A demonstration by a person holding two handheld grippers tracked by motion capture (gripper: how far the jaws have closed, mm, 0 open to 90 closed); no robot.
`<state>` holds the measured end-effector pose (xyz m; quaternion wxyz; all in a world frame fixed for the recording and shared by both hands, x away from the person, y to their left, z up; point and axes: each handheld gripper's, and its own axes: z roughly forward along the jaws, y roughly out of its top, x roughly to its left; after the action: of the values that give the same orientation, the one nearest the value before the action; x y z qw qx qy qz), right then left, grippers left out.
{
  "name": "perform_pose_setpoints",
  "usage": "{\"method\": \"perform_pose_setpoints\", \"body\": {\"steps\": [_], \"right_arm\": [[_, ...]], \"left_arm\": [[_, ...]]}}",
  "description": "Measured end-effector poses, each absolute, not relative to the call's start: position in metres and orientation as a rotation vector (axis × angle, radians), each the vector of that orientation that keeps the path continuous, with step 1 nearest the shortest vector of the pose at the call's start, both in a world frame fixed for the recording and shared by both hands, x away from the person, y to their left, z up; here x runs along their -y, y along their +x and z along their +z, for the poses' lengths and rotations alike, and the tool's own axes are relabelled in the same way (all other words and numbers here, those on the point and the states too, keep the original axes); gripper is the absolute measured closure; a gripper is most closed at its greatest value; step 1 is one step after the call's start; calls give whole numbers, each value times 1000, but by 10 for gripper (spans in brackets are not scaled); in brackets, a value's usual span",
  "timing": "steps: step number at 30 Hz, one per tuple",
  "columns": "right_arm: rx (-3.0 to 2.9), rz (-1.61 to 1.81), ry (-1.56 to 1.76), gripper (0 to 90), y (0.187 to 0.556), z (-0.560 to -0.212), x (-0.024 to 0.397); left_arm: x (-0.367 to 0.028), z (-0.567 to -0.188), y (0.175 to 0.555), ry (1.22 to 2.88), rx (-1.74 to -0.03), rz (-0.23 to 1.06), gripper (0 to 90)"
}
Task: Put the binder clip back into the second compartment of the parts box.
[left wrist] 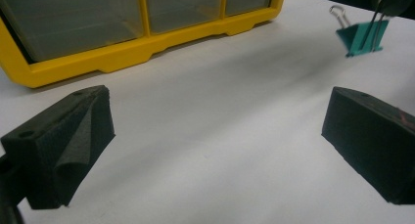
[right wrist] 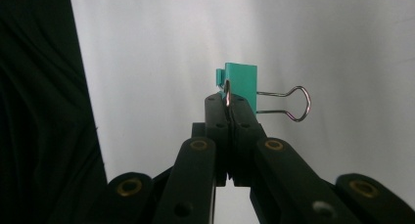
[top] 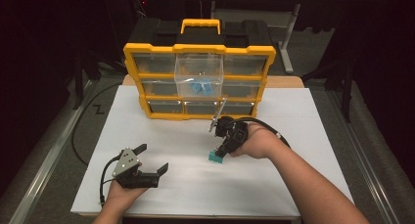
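Item: teal binder clip (right wrist: 241, 82), which you are gripping by one of its wire handles in the right gripper (right wrist: 230, 99), jaws clamped tight on the wire; the second handle is sticking out sideways. The clip is hanging just over the white table sheet (top: 186, 185), in front of the yellow drawer organizer (top: 198, 82) and a little toward its right end. A clear drawer (top: 199, 75) is standing pulled out of the organizer's middle column, with blue pieces (top: 201, 88) lying inside it. Your left gripper (top: 151, 160) is resting well apart at the near left of the sheet, jaws spread wide and gripping nothing. The sheet between clip and organizer is lying bare.
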<state>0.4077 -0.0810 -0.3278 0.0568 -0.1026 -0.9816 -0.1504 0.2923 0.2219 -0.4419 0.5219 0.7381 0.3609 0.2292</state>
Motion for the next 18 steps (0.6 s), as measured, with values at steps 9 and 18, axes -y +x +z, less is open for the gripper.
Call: {"method": "perform_pose_setpoints", "body": {"steps": [9, 18], "right_arm": [[2990, -476, -328, 900, 406, -283, 104], [3021, -484, -320, 900, 407, -246, 114]], "left_arm": [[-222, -442, 292, 1770, -861, 554, 1], [-222, -442, 292, 1771, -861, 553, 1]]}}
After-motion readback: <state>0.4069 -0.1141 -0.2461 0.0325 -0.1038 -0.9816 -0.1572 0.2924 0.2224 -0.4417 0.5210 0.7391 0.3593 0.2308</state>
